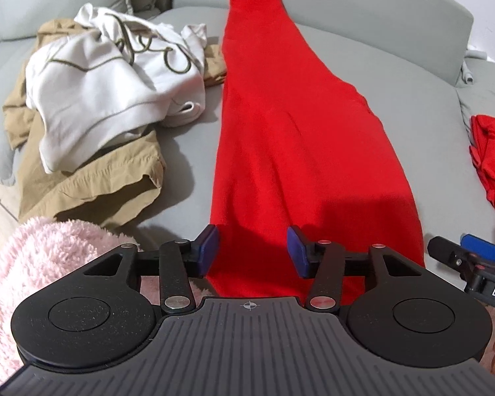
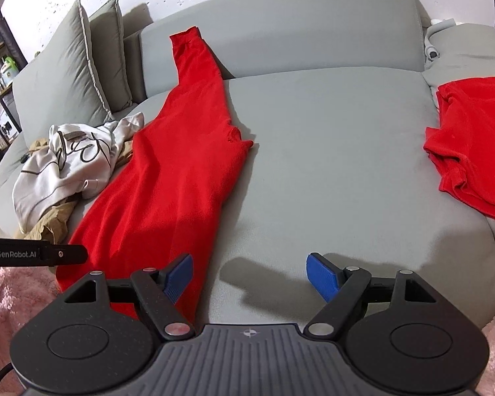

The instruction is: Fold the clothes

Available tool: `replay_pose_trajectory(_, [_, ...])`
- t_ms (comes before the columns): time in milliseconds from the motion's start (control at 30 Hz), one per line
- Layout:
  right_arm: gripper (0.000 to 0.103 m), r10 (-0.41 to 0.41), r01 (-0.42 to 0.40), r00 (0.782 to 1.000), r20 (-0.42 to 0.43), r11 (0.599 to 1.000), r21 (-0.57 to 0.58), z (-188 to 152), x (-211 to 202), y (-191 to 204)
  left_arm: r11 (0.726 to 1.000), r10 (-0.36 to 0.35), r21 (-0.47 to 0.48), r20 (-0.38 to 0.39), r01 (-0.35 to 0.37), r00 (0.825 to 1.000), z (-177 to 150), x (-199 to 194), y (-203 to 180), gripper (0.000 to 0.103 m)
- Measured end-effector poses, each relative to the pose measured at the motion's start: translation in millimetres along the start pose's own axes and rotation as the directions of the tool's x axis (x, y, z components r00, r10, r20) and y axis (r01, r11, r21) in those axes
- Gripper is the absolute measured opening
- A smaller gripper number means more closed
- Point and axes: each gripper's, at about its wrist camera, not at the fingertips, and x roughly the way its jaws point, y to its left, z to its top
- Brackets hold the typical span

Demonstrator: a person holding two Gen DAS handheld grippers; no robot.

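A long red garment (image 1: 280, 115) (image 2: 168, 171) lies lengthwise on the grey sofa seat (image 2: 330, 151), its far end running up the backrest. My left gripper (image 1: 252, 247) hovers over the garment's near end. Its jaws stand apart with the red cloth below them, and the pads (image 1: 211, 247) do not press on it. My right gripper (image 2: 250, 274) is open just right of that near end. Its left fingertip (image 2: 181, 274) is over the cloth's edge and its right one is over bare cushion. Each gripper shows at the edge of the other's view: right gripper (image 1: 472, 254), left gripper (image 2: 49, 254).
A crumpled white sweatshirt (image 1: 115, 92) (image 2: 66, 165) lies on a khaki garment (image 1: 92, 191) at the left. Another red garment (image 1: 491, 171) (image 2: 472, 151) sits on the right cushion. Pink fluffy fabric (image 1: 33, 264) is at the near edge. Grey pillows (image 2: 69, 72) lean at the back left.
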Motion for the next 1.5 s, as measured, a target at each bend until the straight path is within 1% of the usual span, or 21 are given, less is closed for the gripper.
replay_pose_trajectory(100, [0.077, -0.006, 0.006, 1.0, -0.006, 1.0, -0.004, 0, 3, 2, 0.998, 0.008, -0.06, 0.025, -0.007, 1.0, 8, 7, 10, 0.052])
replay_pose_trajectory(233, [0.078, -0.008, 0.008, 1.0, -0.011, 1.0, -0.009, -1, 5, 3, 0.988, 0.031, -0.155, 0.015, -0.028, 0.999, 17, 22, 26, 0.052])
replay_pose_trajectory(300, [0.077, 0.016, -0.015, 1.0, -0.013, 0.999, 0.033, 3, 4, 2, 0.983, 0.023, -0.18, -0.034, -0.029, 0.999, 19, 35, 31, 0.051])
replay_pose_trajectory(333, [0.077, 0.045, -0.043, 0.999, -0.017, 0.995, 0.09, 9, 6, -1, 0.983, 0.018, -0.182, -0.038, -0.024, 0.999, 19, 38, 31, 0.05])
replay_pose_trajectory(367, [0.076, 0.066, -0.063, 0.998, -0.019, 0.99, 0.129, 14, 9, -2, 0.984, 0.01, -0.18, -0.04, -0.018, 0.999, 19, 39, 30, 0.042])
replay_pose_trajectory(400, [0.076, 0.072, -0.068, 0.997, -0.02, 0.988, 0.139, 16, 10, -2, 0.985, 0.001, -0.172, -0.04, -0.008, 0.999, 18, 40, 29, 0.038])
replay_pose_trajectory(433, [0.076, 0.078, -0.074, 0.997, -0.021, 0.986, 0.15, 20, 12, -2, 0.987, -0.014, -0.163, -0.037, 0.008, 0.999, 18, 40, 28, 0.023])
replay_pose_trajectory(467, [0.076, 0.086, -0.08, 0.996, -0.027, 0.984, 0.162, 24, 16, -1, 0.987, -0.037, -0.155, -0.032, 0.031, 0.999, 17, 39, 28, 0.005])
replay_pose_trajectory(567, [0.075, 0.089, -0.072, 0.992, -0.085, 0.98, 0.183, 34, 37, 4, 0.986, -0.069, -0.15, -0.01, 0.066, 0.998, 15, 31, 29, 0.003])
replay_pose_trajectory(633, [0.074, 0.067, -0.045, 0.993, -0.101, 0.978, 0.204, 35, 47, 5, 0.984, -0.067, -0.165, 0.01, 0.068, 0.998, 13, 20, 32, 0.003])
replay_pose_trajectory(667, [0.074, 0.065, -0.044, 0.993, -0.1, 0.98, 0.196, 34, 47, 6, 0.983, -0.056, -0.176, -0.004, 0.055, 0.998, 10, 16, 34, 0.003])
replay_pose_trajectory(767, [0.073, 0.059, -0.044, 0.993, -0.101, 0.988, 0.15, 31, 47, 8, 0.977, -0.032, -0.215, -0.108, 0.008, 0.994, 5, 22, 41, 0.002])
replay_pose_trajectory(833, [0.073, 0.05, -0.039, 0.994, -0.101, 0.993, 0.109, 29, 47, 12, 0.97, -0.041, -0.242, -0.133, 0.008, 0.99, 5, 28, 45, 0.005])
replay_pose_trajectory(867, [0.073, 0.05, -0.039, 0.993, -0.104, 0.993, 0.109, 30, 46, 12, 0.966, -0.05, -0.259, -0.136, 0.013, 0.99, 6, 30, 48, 0.011])
replay_pose_trajectory(900, [0.074, 0.052, -0.04, 0.993, -0.108, 0.993, 0.114, 31, 44, 12, 0.963, -0.055, -0.269, -0.133, 0.018, 0.99, 7, 30, 50, 0.014])
replay_pose_trajectory(967, [0.074, 0.068, -0.052, 0.991, -0.113, 0.989, 0.139, 33, 41, 8, 0.961, -0.059, -0.274, -0.114, 0.025, 0.992, 5, 23, 52, 0.033])
replay_pose_trajectory(1067, [0.074, 0.122, -0.095, 0.985, -0.121, 0.974, 0.206, 31, 31, -6, 0.968, -0.05, -0.25, -0.054, 0.035, 0.997, 1, 7, 50, 0.04])
replay_pose_trajectory(1233, [0.074, 0.247, -0.21, 0.951, -0.185, 0.958, 0.197, 20, 13, -18, 0.97, -0.041, -0.24, -0.026, 0.033, 0.999, -2, 1, 48, 0.042])
replay_pose_trajectory(1333, [0.064, 0.322, -0.264, 0.916, -0.237, 0.933, 0.246, 16, 9, -23, 0.977, -0.02, -0.214, 0.005, 0.021, 1.0, -4, -7, 41, 0.041])
replay_pose_trajectory(1400, [0.061, 0.348, -0.279, 0.901, -0.259, 0.923, 0.266, 12, 9, -24, 0.982, 0.005, -0.186, 0.04, 0.003, 0.999, -6, -14, 33, 0.04])
replay_pose_trajectory(1500, [0.061, 0.362, -0.291, 0.891, -0.274, 0.919, 0.267, 7, 12, -20, 0.989, 0.004, -0.147, 0.095, 0.01, 0.995, -4, -19, 30, 0.038])
